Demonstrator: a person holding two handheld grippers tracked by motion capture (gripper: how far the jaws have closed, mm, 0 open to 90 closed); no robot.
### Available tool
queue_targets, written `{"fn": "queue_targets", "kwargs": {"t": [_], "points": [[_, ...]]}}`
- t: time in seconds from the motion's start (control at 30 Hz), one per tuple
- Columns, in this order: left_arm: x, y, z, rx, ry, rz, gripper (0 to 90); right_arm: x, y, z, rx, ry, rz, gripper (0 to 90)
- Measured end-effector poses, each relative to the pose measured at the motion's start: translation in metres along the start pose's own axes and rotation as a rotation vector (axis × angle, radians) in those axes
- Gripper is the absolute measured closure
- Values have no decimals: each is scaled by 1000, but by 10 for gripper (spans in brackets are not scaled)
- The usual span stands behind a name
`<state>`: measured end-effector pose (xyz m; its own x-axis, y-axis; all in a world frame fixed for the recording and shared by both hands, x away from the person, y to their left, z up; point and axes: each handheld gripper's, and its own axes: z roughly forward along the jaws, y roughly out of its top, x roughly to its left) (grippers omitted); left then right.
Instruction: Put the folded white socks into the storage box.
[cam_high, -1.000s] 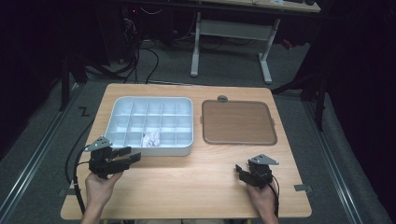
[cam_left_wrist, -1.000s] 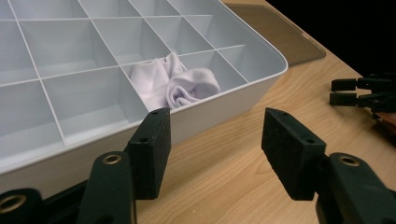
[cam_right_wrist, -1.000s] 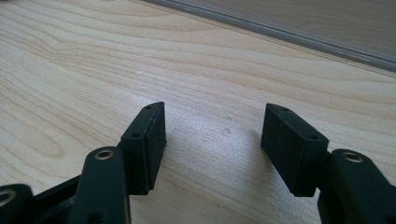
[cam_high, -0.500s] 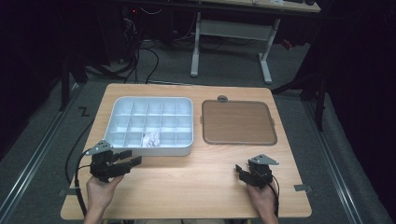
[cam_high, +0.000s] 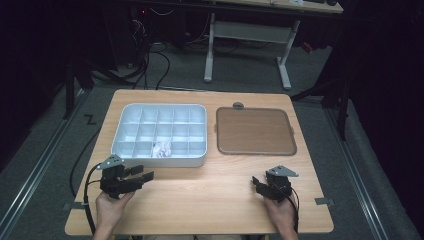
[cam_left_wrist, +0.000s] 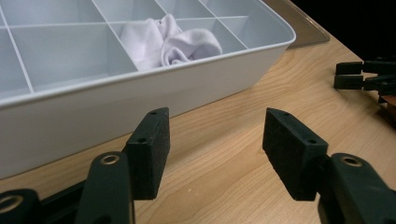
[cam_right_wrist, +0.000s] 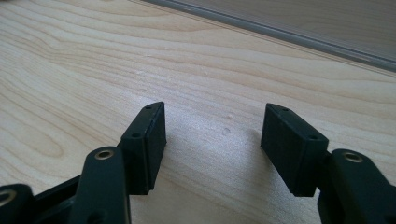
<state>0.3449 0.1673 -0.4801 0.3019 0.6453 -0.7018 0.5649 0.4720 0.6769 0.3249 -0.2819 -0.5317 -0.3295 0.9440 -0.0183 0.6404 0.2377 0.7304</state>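
Note:
A white divided tray (cam_high: 160, 159) (cam_left_wrist: 140, 93) lies on the left half of the table. A crumpled white cloth (cam_high: 161, 148) (cam_left_wrist: 173, 42) sits in a compartment of its front row. My left gripper (cam_high: 142, 177) (cam_left_wrist: 217, 140) rests near the table's front left, just in front of the tray, open with nothing between its jaws. My right gripper (cam_high: 258, 184) (cam_right_wrist: 215, 135) rests on the wood at the front right, open and empty. It also appears far off in the left gripper view as black jaws (cam_left_wrist: 369, 79).
A brown flat tray (cam_high: 255, 131) with a grey rim (cam_right_wrist: 289, 35) lies on the right half of the table. A small grey knob (cam_high: 238, 105) sits behind it. Cables trail from the left gripper off the table's front left corner.
The left gripper has drifted slightly toward the front edge and to the left. The right gripper has stayed put.

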Motion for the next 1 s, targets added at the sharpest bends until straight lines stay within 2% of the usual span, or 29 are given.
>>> {"fn": "queue_targets", "kwargs": {"t": [0.13, 0.53, 0.63, 0.83, 0.93, 1.0], "points": [[3, -3, 2, 5, 8, -3, 417, 0, 0, 0, 0, 0, 0, 408], [12, -17, 11, 22, 37, 23, 413, 0, 0, 0, 0, -1, 0, 408], [12, -20, 15, 29, 45, 20, 412, 0, 0, 0, 0, -1, 0, 408], [14, -27, 20, 42, 56, 42, 410, 0, 0, 0, 0, -1, 0, 408], [14, -28, 22, 34, 54, 35, 409, 0, 0, 0, 0, -1, 0, 408], [14, -30, 23, 33, 58, 49, 410, 0, 0, 0, 0, -1, 0, 408]]}}
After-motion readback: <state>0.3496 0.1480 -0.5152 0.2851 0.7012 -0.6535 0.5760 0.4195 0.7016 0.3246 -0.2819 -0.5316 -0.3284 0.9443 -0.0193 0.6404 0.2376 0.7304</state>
